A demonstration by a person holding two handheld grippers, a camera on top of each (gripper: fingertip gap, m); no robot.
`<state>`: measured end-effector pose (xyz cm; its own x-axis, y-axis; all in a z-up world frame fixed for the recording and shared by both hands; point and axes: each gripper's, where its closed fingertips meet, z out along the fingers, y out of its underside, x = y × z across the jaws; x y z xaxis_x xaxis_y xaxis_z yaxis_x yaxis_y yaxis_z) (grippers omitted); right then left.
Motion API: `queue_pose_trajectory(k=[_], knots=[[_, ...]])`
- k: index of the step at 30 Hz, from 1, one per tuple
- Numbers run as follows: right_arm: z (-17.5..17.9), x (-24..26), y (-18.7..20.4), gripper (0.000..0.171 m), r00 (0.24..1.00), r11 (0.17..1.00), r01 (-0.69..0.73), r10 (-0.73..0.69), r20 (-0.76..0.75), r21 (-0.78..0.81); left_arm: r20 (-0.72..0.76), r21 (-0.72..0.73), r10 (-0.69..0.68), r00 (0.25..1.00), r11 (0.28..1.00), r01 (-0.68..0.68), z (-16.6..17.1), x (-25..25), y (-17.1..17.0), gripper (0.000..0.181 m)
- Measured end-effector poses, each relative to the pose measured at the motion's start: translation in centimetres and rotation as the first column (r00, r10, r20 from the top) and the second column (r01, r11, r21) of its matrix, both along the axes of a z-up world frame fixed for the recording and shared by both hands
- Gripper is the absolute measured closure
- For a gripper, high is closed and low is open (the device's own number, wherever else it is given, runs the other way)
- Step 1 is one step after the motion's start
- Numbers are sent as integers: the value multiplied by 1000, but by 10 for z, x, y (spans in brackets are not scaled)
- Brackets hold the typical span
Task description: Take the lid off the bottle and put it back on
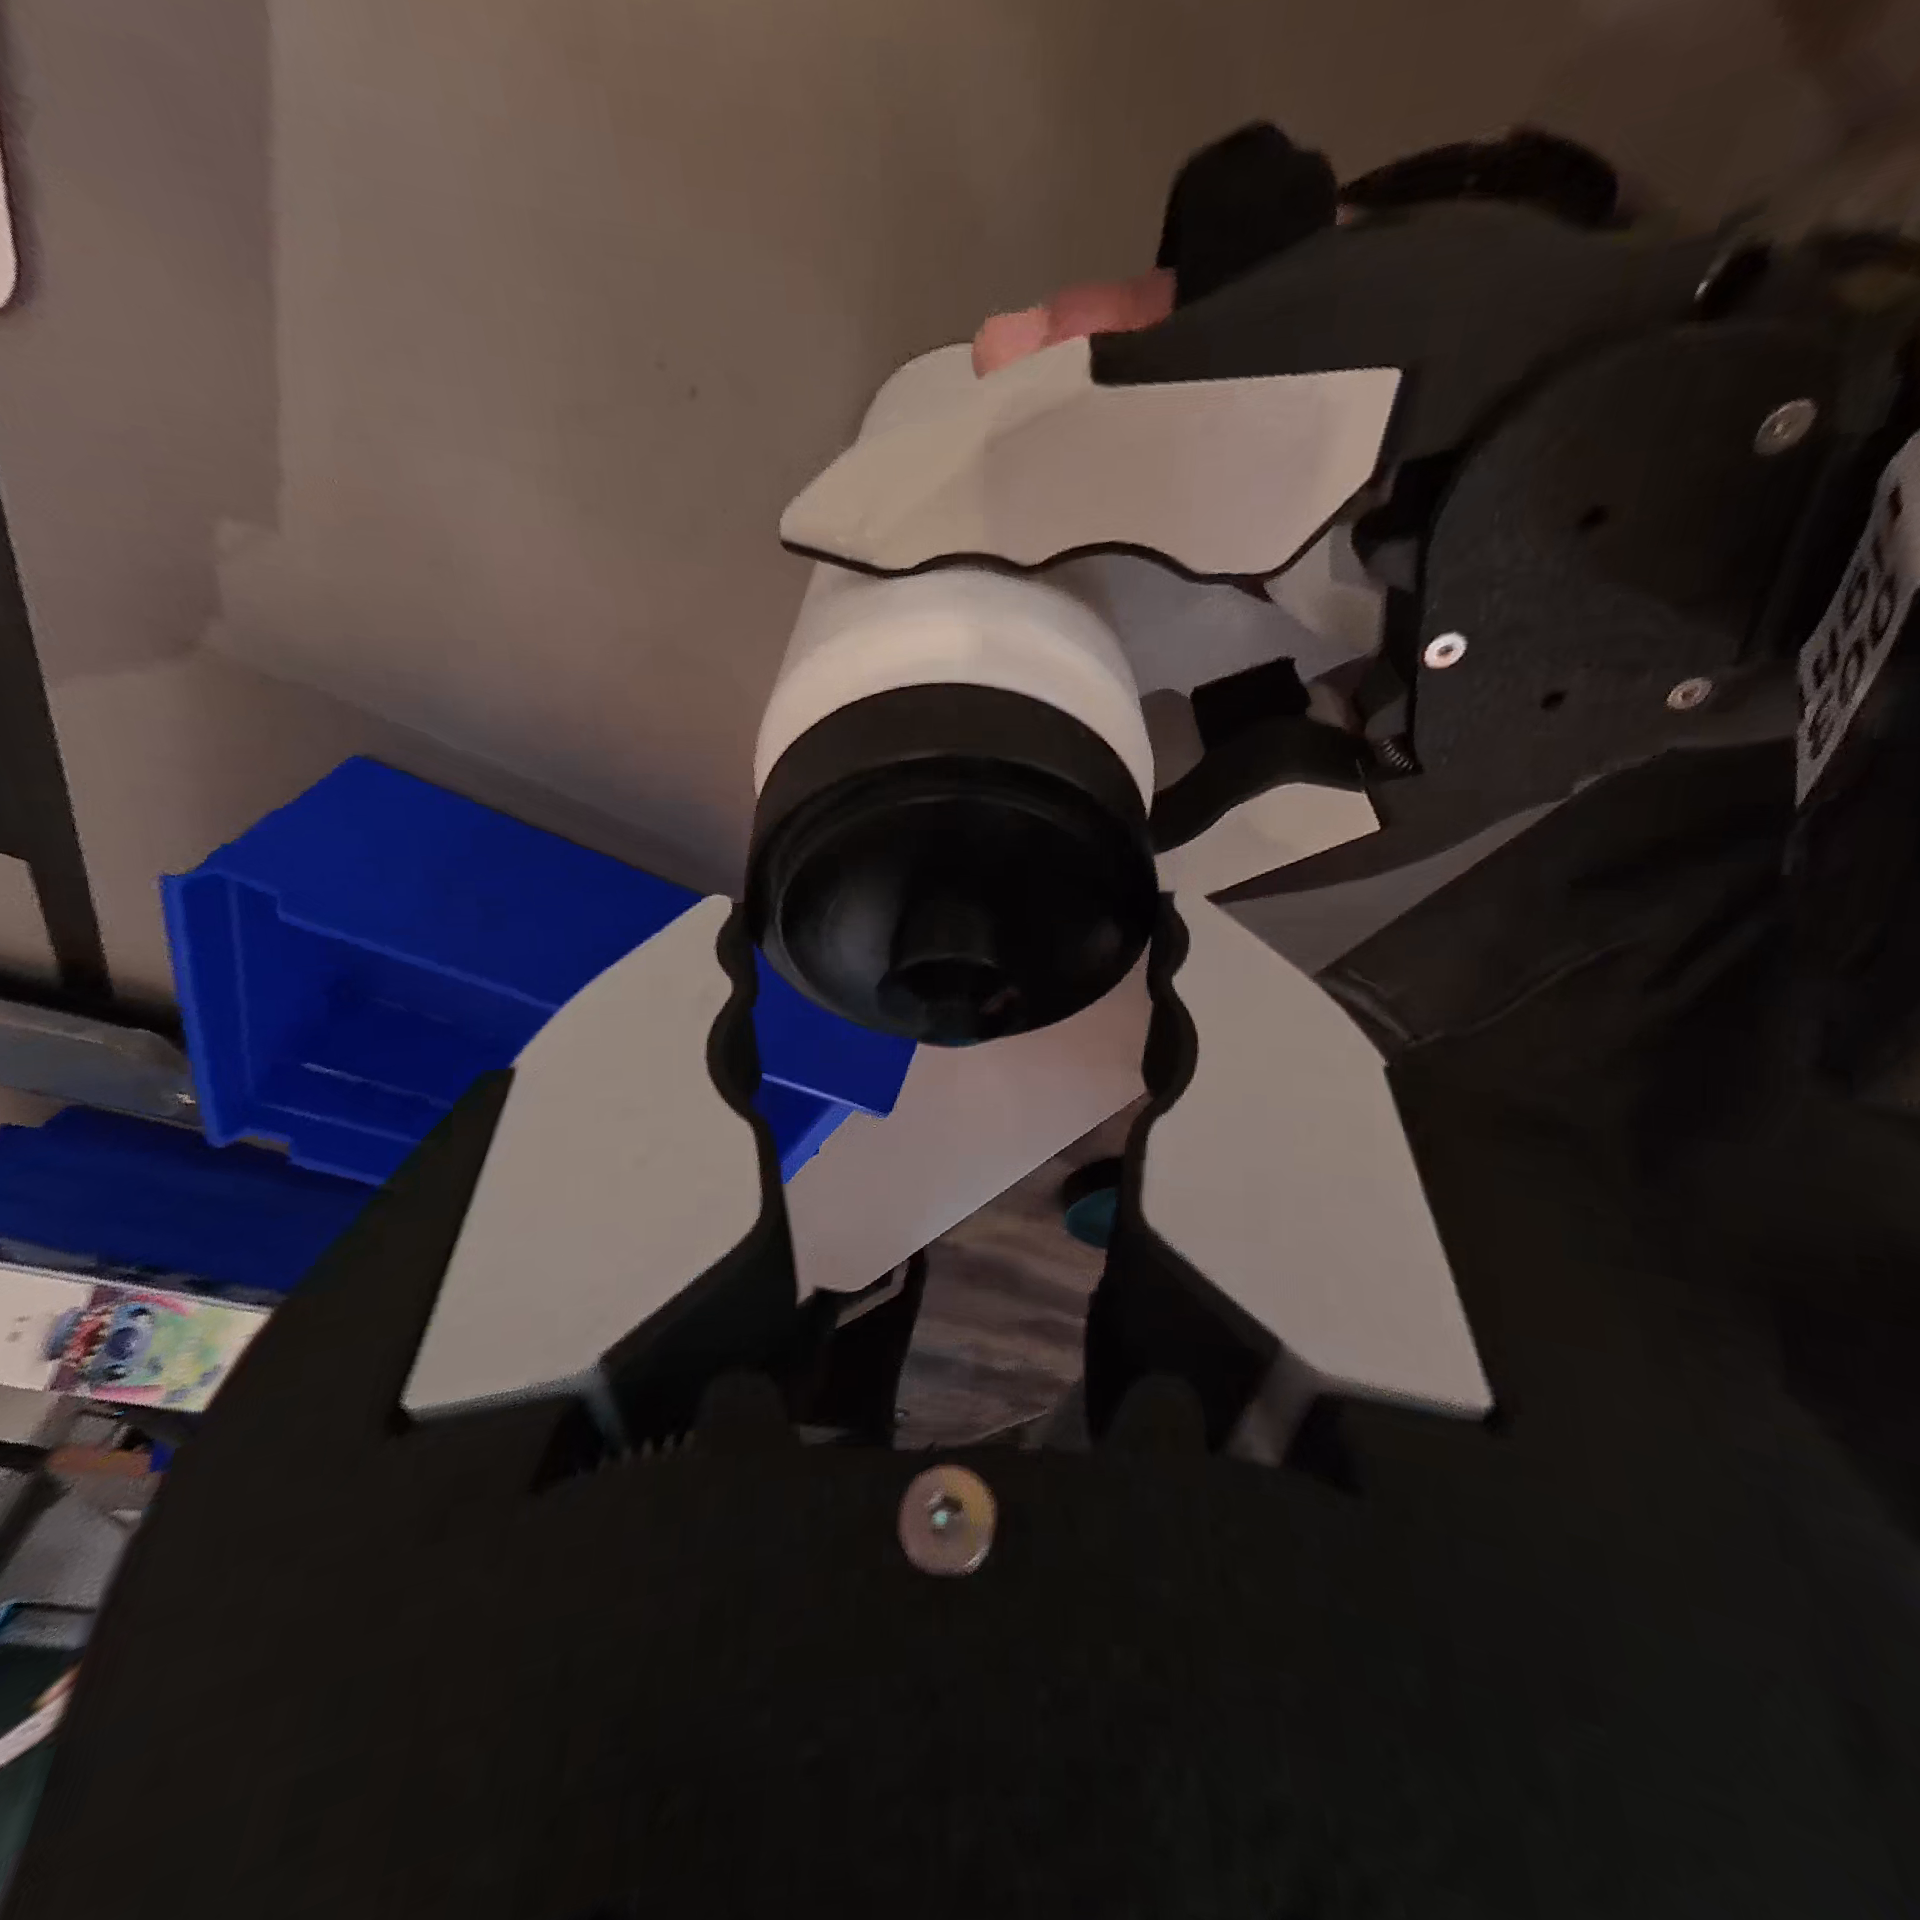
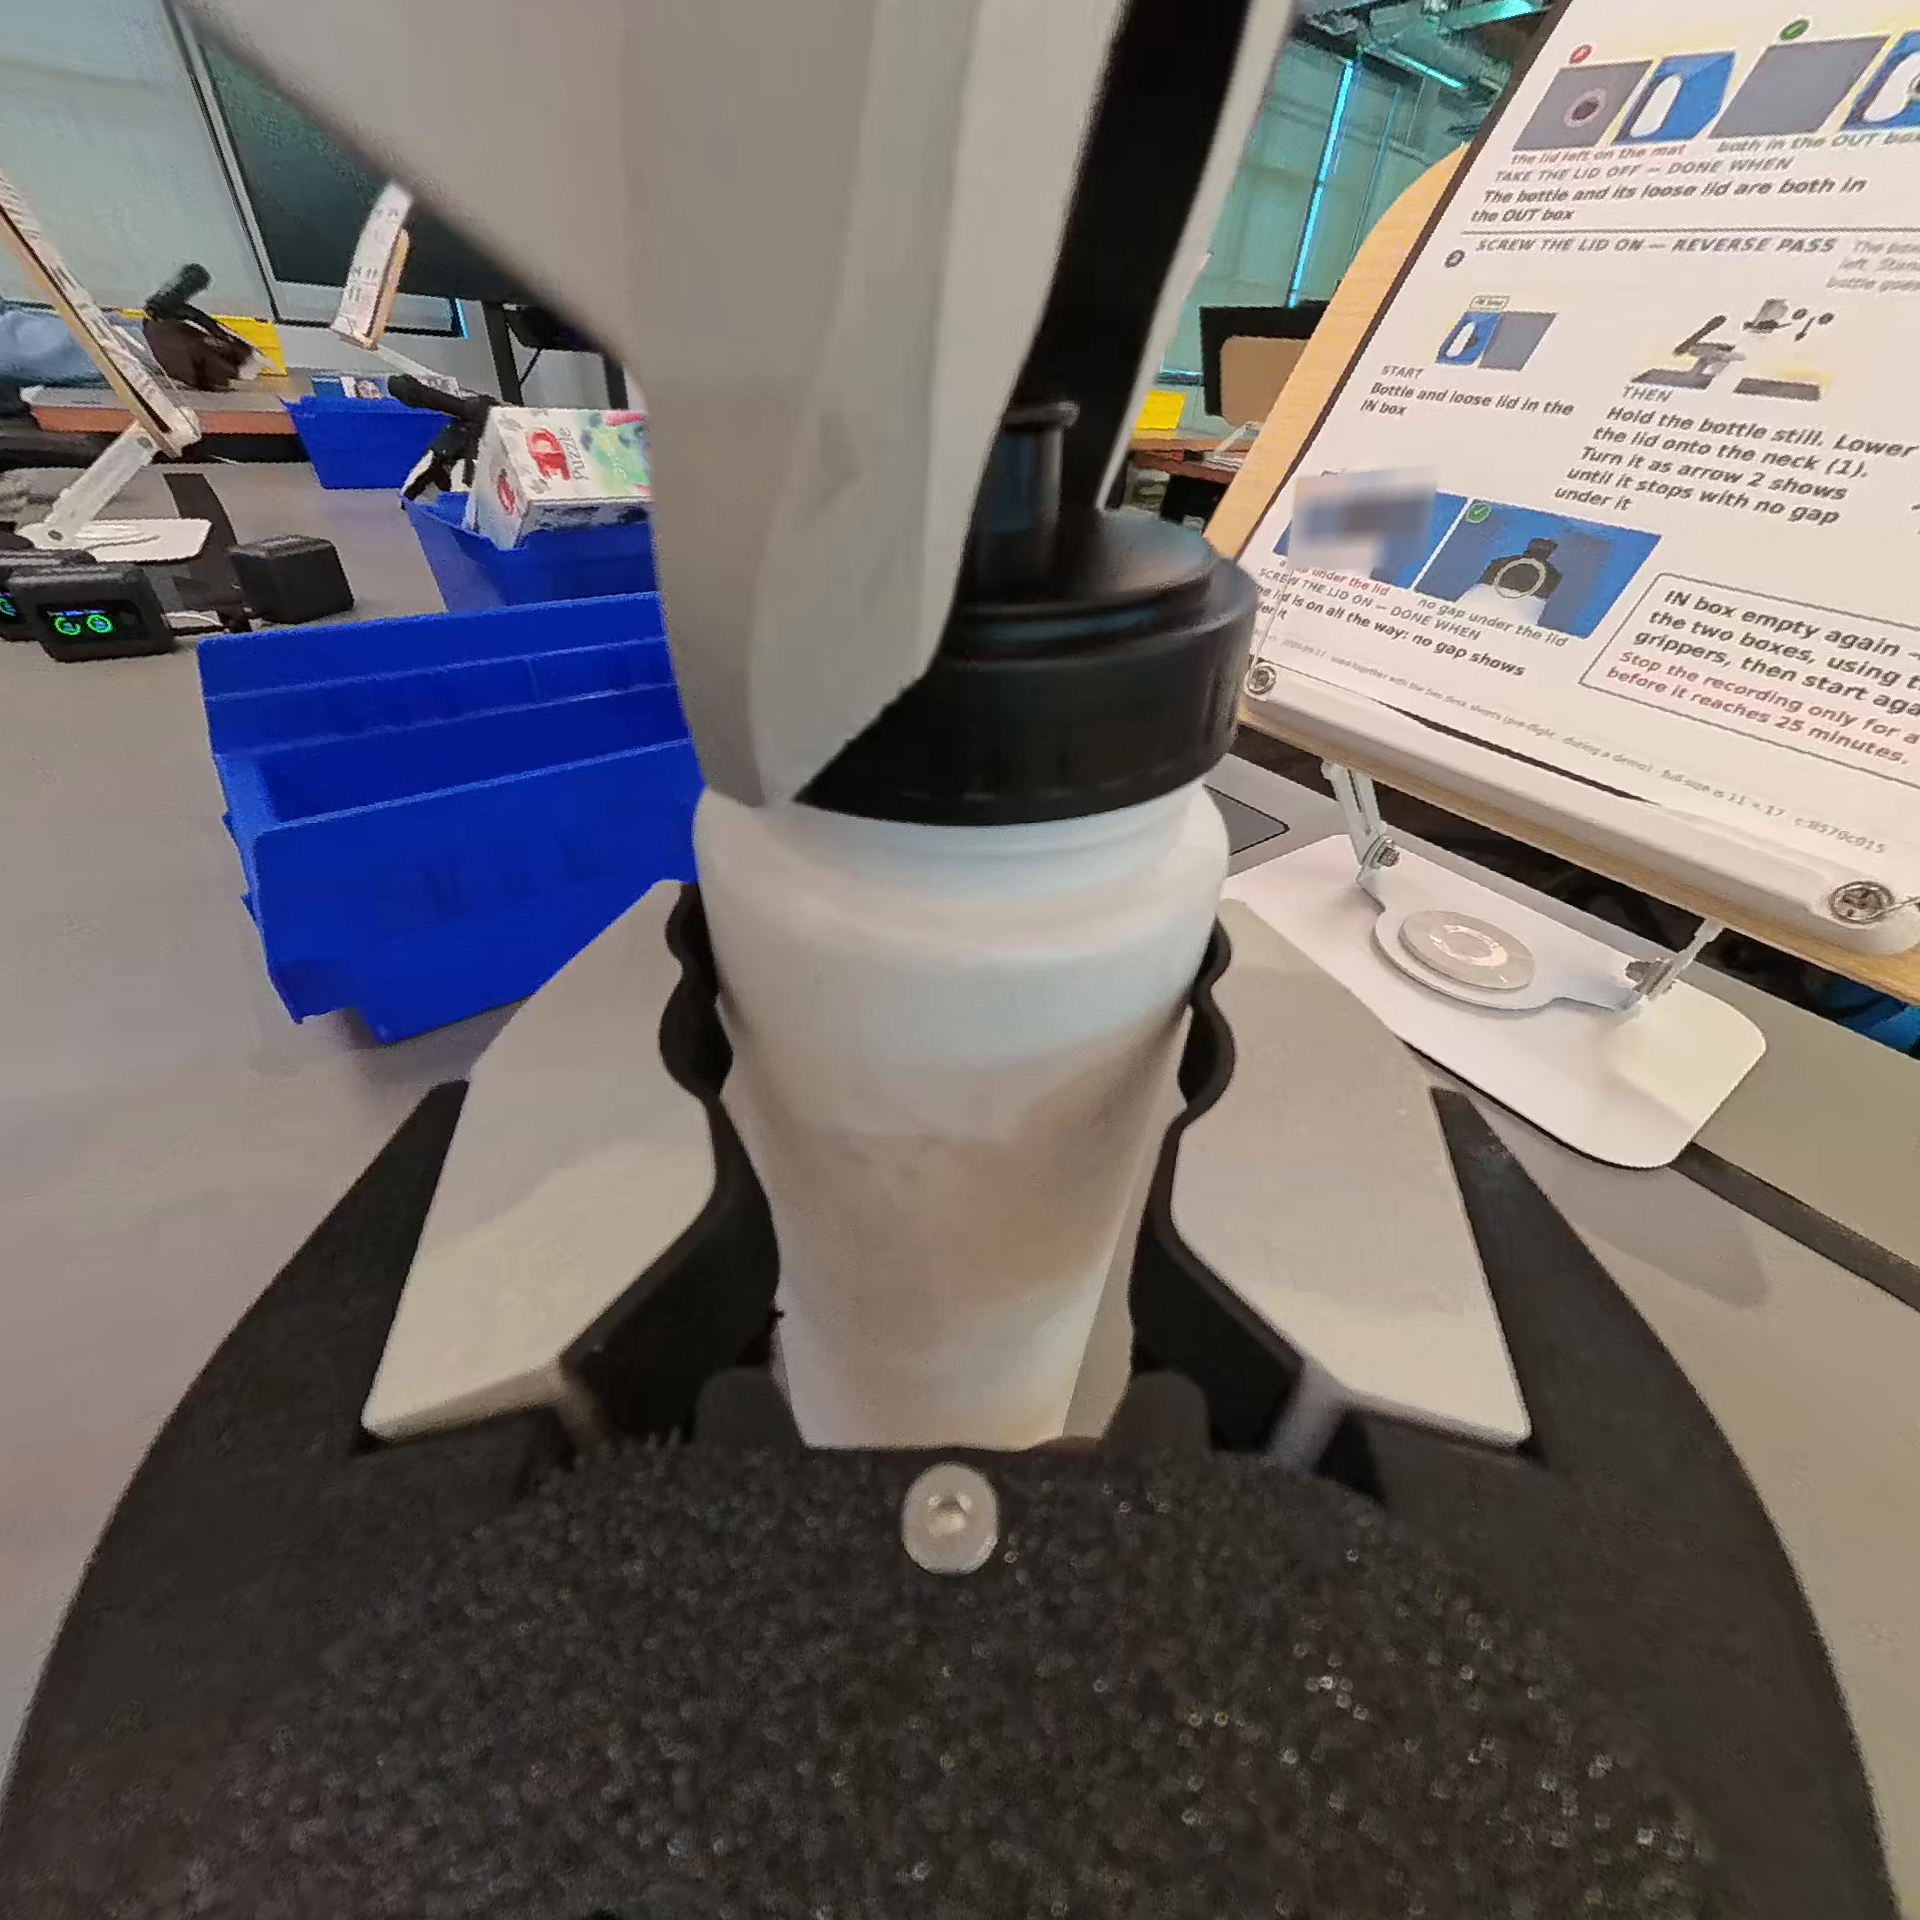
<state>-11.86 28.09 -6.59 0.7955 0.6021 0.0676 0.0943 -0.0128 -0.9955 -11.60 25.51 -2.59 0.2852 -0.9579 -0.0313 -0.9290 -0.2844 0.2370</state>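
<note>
The lid (image 2: 1049,675), black and ribbed round its skirt, sat on the neck of the white bottle (image 2: 956,1039), and it looked seated, though a thin pale band showed under the skirt. Whether it had yet to come off or was already back on, I could not tell. In the right wrist view the left claw (image 1: 951,977) came in from above, one grey finger draped over the near left of the lid. In the left wrist view its fingertips (image 1: 727,966) sat either side of the lid's rim, set narrow, seemingly closing on the lid; contact on the right side looked likely, the left less sure. My read: a turning step was in hand, and either the whole off-and-on or just the final tightening was left.

The bottle was held up off the desk (image 2: 260,1091), gripped round its body by the right claw (image 2: 951,997), clamped snug, wavy pads pressed into both sides. Its long axis ran along the right claw's fingers, lid end pointing away from that claw and straight at the left claw's camera.

Outward from there: blue bins (image 2: 447,790) on the desk to the left, another with a puzzle box (image 2: 561,457) farther off, and an instruction sheet on a stand (image 2: 1621,416) to the right.
</note>
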Motion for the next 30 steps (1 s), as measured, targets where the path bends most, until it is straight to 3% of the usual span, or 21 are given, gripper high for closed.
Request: queue_pose_trajectory(k=[4,7,10,14,17,19,22,24,26,30], knots=[[-1,4,2,84,1000,1000,11,-12,-19,-21,-39,-22,-86,995,996,86,-1,5,3,109],[-1,4,1,84,1000,1000,10,-10,-18,-21,-78,-27,-288,954,958,287,0,3,5,109],[-1,0,0,84,1000,1000,-4,3,-17,-18,-123,-43,-373,919,928,371,0,-2,6,109],[-1,0,0,84,1000,1000,-4,3,-17,-22,-99,-41,-596,797,803,595,-1,0,9,109],[-1,0,0,84,1000,1000,-8,7,-19,-19,-49,-31,-632,773,775,631,-2,1,9,108],[-1,0,0,84,1000,1000,-9,9,-21,-17,-4,-22,-596,803,803,595,-2,3,6,107],[-1,0,1,84,1000,1000,-7,6,-26,-12,138,7,-488,862,871,492,7,12,-2,91],[-1,1,0,84,1000,1000,-6,6,-27,-10,241,139,-417,876,909,394,15,21,6,78],[-1,1,0,84,1000,1000,-4,4,-25,-11,372,277,-284,884,943,186,22,31,16,74],[-1,2,0,84,1000,1000,0,0,-22,-14,689,300,-57,723,930,-212,34,36,13,74]])
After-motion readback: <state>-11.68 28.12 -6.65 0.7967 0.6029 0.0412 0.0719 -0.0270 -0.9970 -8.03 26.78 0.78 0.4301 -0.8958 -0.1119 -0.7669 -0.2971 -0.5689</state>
